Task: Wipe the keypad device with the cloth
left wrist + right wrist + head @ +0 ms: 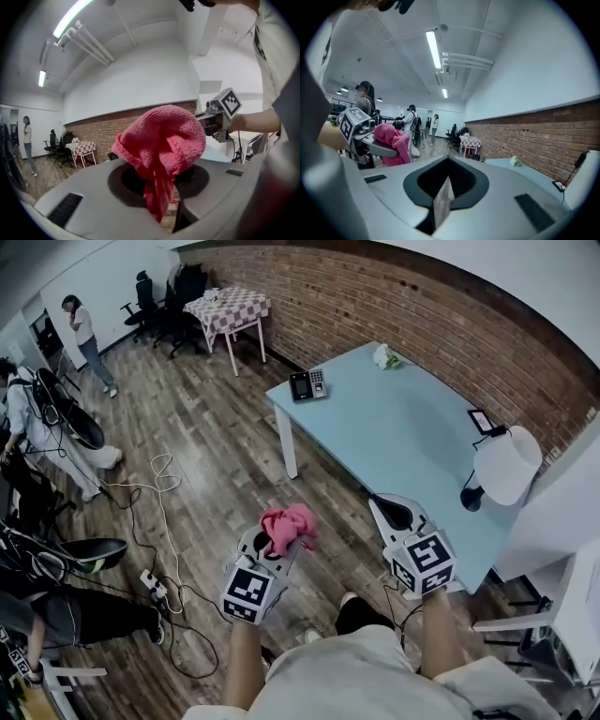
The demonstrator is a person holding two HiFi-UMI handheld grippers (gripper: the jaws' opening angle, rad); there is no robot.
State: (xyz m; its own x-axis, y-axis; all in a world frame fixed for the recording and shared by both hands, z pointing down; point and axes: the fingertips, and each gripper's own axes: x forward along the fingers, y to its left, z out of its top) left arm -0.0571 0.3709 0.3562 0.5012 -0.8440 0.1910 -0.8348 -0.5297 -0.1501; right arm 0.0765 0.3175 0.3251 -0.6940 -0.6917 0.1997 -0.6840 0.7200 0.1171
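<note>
The keypad device (308, 385) is a small dark unit with a grey keypad, lying on the far left corner of the light blue table (394, 442). A pink knitted cloth (289, 526) bunches out of my left gripper (279, 540), which is shut on it over the wooden floor, well short of the table. In the left gripper view the cloth (161, 140) fills the jaws. My right gripper (390, 509) hovers near the table's near edge, shut and empty. In the right gripper view the keypad device (480, 158) lies far ahead.
On the table stand a white lamp (507, 465), a small dark frame (481, 421) and a white flower bunch (385, 357). A checkered table (228, 307) and office chairs stand at the back. Cables and a power strip (150, 585) lie on the floor at left, near people.
</note>
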